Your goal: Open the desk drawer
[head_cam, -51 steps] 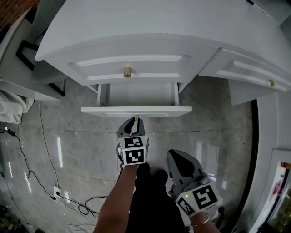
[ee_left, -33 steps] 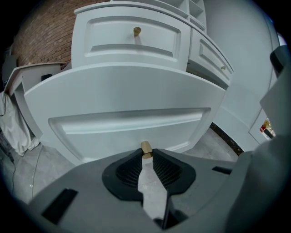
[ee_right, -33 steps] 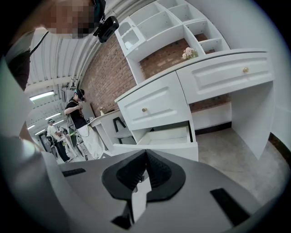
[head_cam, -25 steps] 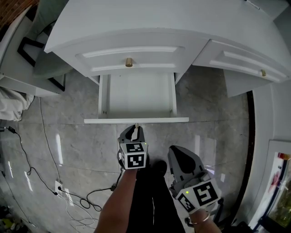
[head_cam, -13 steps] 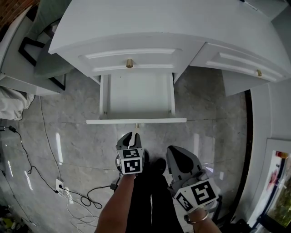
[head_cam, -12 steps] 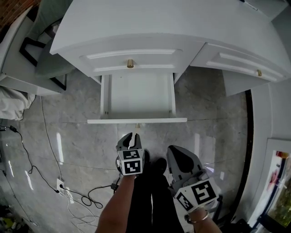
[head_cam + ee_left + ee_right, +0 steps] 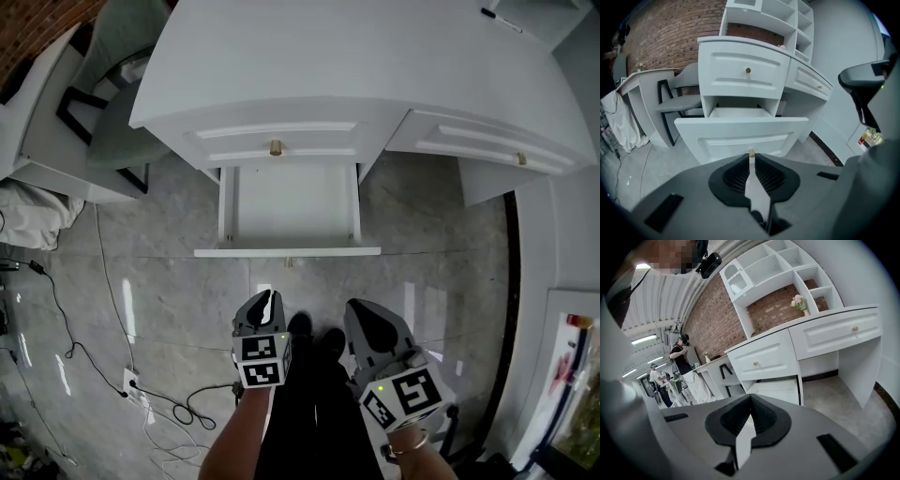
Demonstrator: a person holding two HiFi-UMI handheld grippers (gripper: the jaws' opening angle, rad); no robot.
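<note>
The white desk has its lower middle drawer pulled out, with nothing visible inside. The drawer's front panel carries a small brass knob, which the left gripper view shows just beyond the jaw tips. My left gripper hangs back from that knob, apart from it. Its jaws are closing to a narrow slit with nothing between them. My right gripper is beside it, lower right, shut and empty. Above, the upper drawer is closed.
A grey chair and a side desk stand left. A white cloth and cables lie on the tiled floor. The right-hand drawer is closed. Two people stand far off.
The left gripper let go of the knob and drew back toward me and upward, and its jaws narrowed. The drawer slid further out, then stayed open. The right gripper rose slightly.
</note>
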